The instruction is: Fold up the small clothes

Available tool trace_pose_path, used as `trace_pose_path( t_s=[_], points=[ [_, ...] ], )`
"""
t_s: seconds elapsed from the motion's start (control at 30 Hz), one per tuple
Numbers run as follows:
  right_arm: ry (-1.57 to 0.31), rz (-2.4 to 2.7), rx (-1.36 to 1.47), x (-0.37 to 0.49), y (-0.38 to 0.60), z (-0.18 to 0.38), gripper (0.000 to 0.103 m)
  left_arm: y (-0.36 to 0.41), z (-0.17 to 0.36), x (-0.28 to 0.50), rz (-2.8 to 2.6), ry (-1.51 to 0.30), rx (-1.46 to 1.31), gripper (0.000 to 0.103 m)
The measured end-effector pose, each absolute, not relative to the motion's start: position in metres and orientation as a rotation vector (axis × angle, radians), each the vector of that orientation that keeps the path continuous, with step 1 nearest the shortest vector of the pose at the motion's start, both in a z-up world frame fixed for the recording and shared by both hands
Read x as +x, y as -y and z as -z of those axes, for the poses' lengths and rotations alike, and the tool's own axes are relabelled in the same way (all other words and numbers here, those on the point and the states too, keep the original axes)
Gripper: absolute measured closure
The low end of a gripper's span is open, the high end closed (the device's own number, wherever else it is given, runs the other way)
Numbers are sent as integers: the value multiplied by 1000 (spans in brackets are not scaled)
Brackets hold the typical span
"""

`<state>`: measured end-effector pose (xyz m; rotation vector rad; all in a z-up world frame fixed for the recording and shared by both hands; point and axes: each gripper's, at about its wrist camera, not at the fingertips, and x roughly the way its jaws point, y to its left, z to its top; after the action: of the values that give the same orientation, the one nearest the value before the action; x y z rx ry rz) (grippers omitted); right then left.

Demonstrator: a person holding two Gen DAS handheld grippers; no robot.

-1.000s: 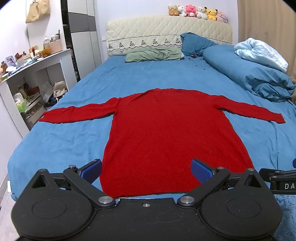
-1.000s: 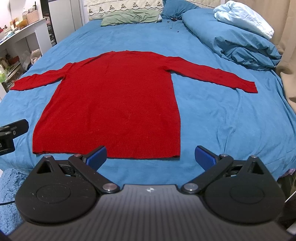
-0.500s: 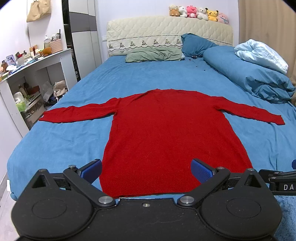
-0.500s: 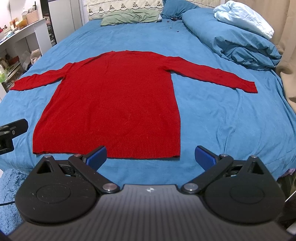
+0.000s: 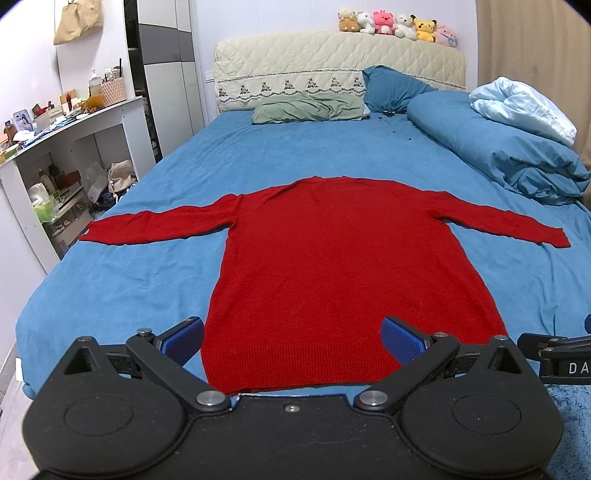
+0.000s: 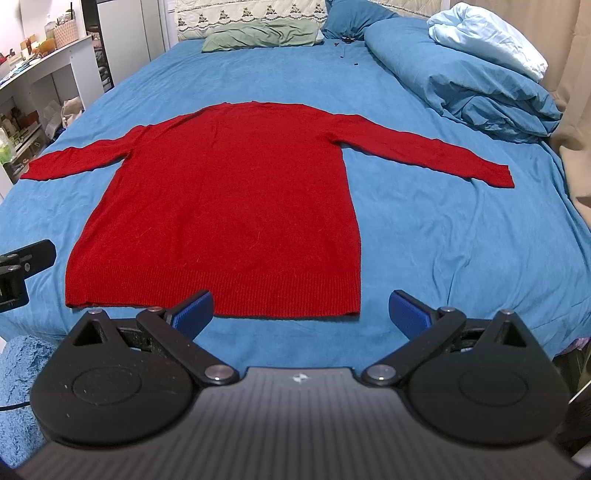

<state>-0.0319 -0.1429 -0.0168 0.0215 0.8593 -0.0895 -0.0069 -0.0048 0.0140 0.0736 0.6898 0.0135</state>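
Note:
A red long-sleeved sweater [image 5: 340,266] lies flat on the blue bed sheet [image 5: 118,280], both sleeves spread out sideways, hem toward me. It also shows in the right wrist view [image 6: 229,206]. My left gripper [image 5: 293,338] is open and empty, held above the hem near the bed's foot edge. My right gripper [image 6: 301,310] is open and empty, just short of the hem's right half. Each gripper's body shows at the edge of the other's view.
A rolled blue and pale duvet [image 5: 509,147] lies along the bed's right side. Pillows [image 5: 310,109] and a padded headboard with plush toys [image 5: 399,26] are at the far end. A white shelf desk [image 5: 70,140] stands left of the bed.
The left wrist view has risen and tilted slightly; the sweater lies as before. The right gripper has not visibly moved.

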Motion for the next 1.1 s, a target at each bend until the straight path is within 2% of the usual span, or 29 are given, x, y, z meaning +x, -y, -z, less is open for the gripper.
trace_pose_path(
  t_s=[1.1],
  points=[
    [-854,73,17,-27,139,11,0,5,-16,-6,-27,-691,86,0]
  ],
)
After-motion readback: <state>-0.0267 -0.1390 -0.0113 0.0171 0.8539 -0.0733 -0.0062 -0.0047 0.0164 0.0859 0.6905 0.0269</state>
